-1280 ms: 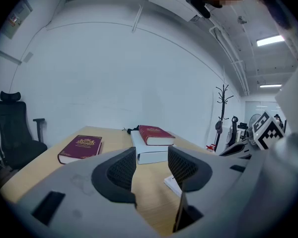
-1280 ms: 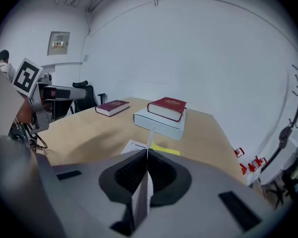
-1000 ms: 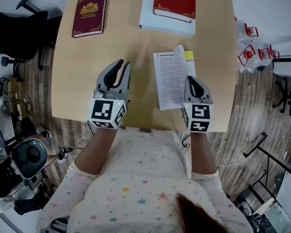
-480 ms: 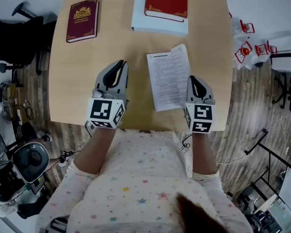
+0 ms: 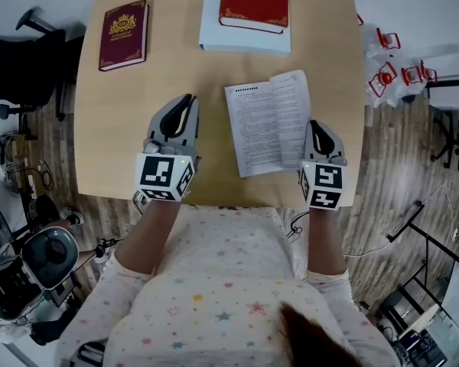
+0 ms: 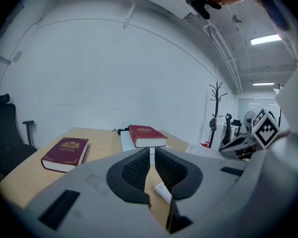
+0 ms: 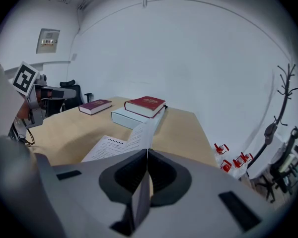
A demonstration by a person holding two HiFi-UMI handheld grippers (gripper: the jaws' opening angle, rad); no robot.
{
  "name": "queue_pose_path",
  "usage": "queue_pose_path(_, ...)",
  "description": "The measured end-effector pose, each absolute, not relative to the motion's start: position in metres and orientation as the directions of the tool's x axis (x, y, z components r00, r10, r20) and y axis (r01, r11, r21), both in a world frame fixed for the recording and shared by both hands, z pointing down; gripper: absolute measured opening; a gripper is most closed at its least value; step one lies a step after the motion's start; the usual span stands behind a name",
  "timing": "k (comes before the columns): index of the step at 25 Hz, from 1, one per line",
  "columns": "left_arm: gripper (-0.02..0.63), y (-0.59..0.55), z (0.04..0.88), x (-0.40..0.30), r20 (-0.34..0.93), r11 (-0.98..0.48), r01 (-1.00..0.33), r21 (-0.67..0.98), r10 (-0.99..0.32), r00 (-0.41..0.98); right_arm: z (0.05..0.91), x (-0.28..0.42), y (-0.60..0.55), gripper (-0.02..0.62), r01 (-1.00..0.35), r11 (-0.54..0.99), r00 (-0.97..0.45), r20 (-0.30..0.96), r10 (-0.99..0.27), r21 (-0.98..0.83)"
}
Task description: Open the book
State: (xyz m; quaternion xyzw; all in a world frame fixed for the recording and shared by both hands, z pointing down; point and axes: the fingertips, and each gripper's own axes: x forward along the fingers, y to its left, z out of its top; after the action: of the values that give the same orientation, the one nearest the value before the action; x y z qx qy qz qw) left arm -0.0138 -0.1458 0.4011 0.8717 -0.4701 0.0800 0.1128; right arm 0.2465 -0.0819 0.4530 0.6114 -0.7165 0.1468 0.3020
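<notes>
Presently, thin book (image 5: 266, 122) lies open near the table's (image 5: 214, 75) front edge, its right leaf pinched in the right gripper (image 5: 320, 128). Left gripper (image 5: 184, 102), to its left: empty, jaws just drawn nearly together. Two red books (image 5: 123, 34) lie farther back.

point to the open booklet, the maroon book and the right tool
open booklet (image 5: 262, 125), head view, middle of its printed page
maroon book (image 5: 123, 34), head view, centre of its cover
right tool (image 5: 315, 125), head view, tips shut on the open booklet's right edge
</notes>
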Motion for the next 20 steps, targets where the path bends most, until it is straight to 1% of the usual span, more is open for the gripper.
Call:
queue_pose_path(13,0.038,-0.145,0.411,0.008,0.273,-0.548,-0.828,0.115,-0.784,0.557,0.473,0.288,-0.084,0.008,-0.966,0.181,-0.024,0.638,-0.77,0.182)
queue_pose_path(16,0.038,-0.142,0.419,0.023,0.281,-0.582,-0.802,0.131,-0.754,0.593,0.478,0.292,-0.085,0.008,-0.968,0.178,-0.022,0.642,-0.766,0.179)
queue_pose_path(20,0.038,-0.132,0.435,0.06,0.295,-0.665,-0.728,0.167,-0.671,0.68,0.484,0.299,-0.086,0.006,-0.969,0.172,-0.019,0.646,-0.763,0.175)
